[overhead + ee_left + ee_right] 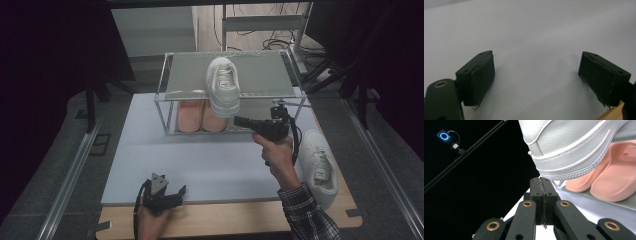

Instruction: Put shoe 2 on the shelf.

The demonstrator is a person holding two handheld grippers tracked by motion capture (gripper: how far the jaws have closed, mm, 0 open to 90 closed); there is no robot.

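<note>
A white sneaker (223,85) lies on the top shelf of a wire rack (163,95), its heel hanging over the front edge. My right gripper (239,121) points at the rack just below that heel. In the right gripper view its pads (541,182) are pressed together with nothing between them, right under the sneaker's sole (571,145). A pair of pink slippers (201,118) (604,180) sits on the lower shelf. A second white sneaker (320,167) lies on the table to the right of my right hand. My left gripper (172,192) (536,75) rests open at the mat's near edge, holding nothing.
The rack stands at the far end of a white mat (200,160) laid over a wooden tabletop (225,220). Metal rails run along both sides of the table. Cables and stand legs lie on the floor behind the rack.
</note>
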